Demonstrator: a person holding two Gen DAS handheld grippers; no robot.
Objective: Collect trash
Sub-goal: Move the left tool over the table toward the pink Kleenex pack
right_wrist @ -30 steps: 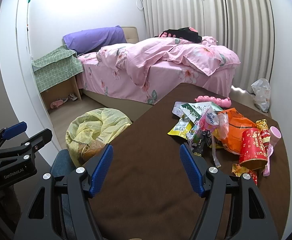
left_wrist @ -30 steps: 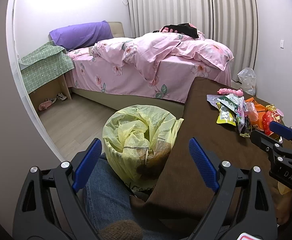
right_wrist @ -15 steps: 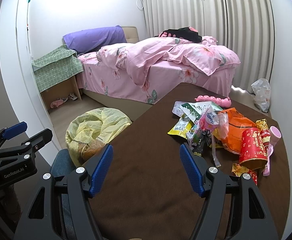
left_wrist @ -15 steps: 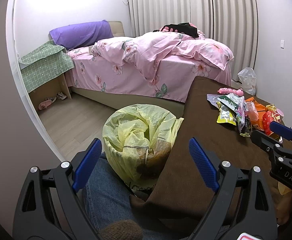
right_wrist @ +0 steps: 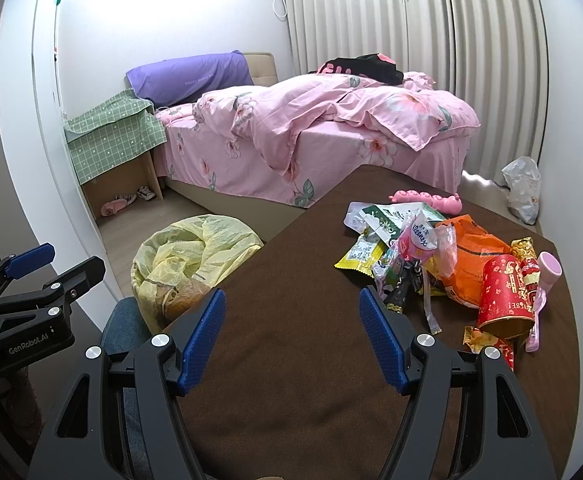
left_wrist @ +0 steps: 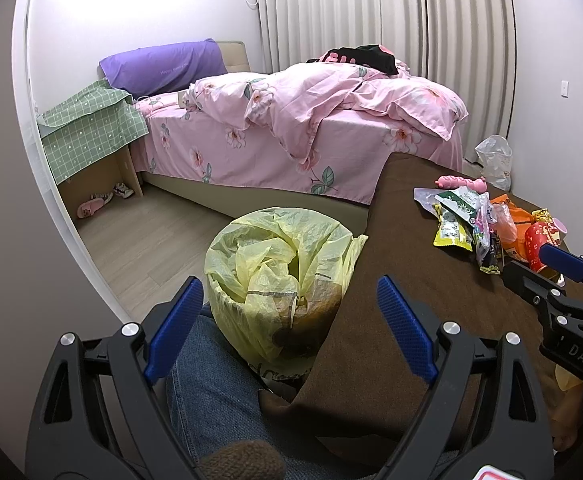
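Both grippers, left gripper (left_wrist: 287, 320) and right gripper (right_wrist: 291, 332), gape empty; wrapper pile (right_wrist: 431, 256) beside bin (left_wrist: 279, 280).

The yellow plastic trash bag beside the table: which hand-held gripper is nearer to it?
Left. The left hand-held gripper hangs open directly over the yellow plastic trash bag. The right hand-held gripper is open over the brown table, off to the bag's right.

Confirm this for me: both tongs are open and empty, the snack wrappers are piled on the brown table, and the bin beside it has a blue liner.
Not quite: the liner is yellow, not blue, as the left wrist view shows on the bin. The rest holds: left tongs and right tongs are open and empty, and the wrappers are piled on the brown table.
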